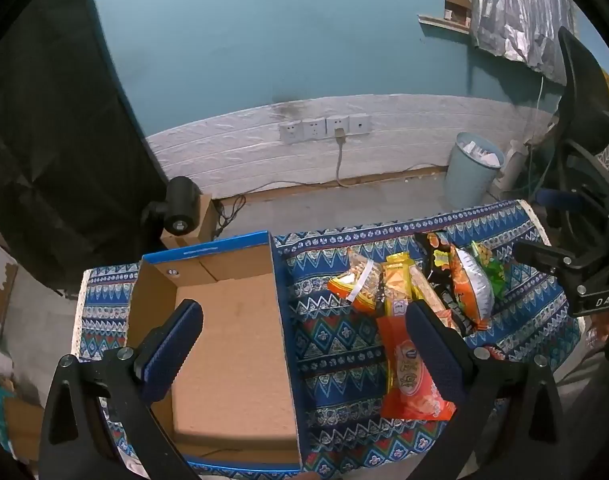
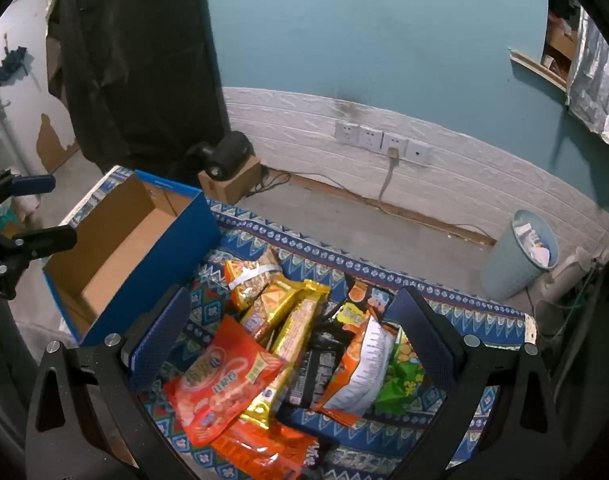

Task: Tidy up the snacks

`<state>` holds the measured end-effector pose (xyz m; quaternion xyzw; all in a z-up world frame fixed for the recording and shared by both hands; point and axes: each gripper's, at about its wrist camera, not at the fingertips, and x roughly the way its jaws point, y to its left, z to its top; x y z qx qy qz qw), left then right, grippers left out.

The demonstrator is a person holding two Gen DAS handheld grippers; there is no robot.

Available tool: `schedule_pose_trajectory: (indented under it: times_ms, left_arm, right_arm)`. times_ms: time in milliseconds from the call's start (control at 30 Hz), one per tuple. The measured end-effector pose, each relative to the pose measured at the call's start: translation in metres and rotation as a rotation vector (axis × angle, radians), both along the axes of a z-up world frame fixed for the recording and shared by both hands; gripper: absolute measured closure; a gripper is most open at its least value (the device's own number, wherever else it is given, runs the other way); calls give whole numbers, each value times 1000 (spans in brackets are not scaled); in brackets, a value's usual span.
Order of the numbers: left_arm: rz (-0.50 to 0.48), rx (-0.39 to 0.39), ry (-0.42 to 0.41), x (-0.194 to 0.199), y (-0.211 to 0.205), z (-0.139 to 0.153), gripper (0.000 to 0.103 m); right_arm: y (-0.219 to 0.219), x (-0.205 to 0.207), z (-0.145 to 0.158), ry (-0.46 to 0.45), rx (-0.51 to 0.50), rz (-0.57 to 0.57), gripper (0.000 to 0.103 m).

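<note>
An empty cardboard box (image 1: 224, 320) with blue outer walls stands open on the patterned tablecloth (image 1: 336, 344). My left gripper (image 1: 304, 312) hovers open, one finger over the box floor, the other over a red-orange bag (image 1: 412, 384). To the right lies the snack pile: a banded clear packet (image 1: 360, 284), gold packets (image 1: 398, 284), an orange-and-silver bag (image 1: 470, 284). My right gripper (image 2: 294, 300) is open above that pile, its fingers straddling the red-orange bag (image 2: 224, 380), gold packets (image 2: 296, 332), a black packet (image 2: 316, 364), the orange-and-silver bag (image 2: 364, 368) and a green bag (image 2: 404, 380). Nothing is held.
The box (image 2: 136, 248) sits left of the pile. Beyond the table's far edge is bare floor, with a pale blue waste bin (image 2: 516, 256), a black device on a small carton (image 2: 228, 156) and wall sockets (image 2: 380, 140). A dark chair (image 1: 584, 128) stands at the right.
</note>
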<state>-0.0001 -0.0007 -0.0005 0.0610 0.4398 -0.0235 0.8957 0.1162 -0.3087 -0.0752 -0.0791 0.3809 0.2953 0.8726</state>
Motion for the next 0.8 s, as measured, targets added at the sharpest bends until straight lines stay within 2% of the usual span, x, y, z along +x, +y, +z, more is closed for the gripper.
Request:
schedule_pose_trajectory:
  times_ms: [133,800]
  left_arm:
    - [-10,33,-11,0,-4,3,1]
    - [-10,26,3,0,-6,-3,1]
  right_arm:
    - [0,0,0,-5,-6,-4,3]
    - [-3,-1,-4,20,0,0,3]
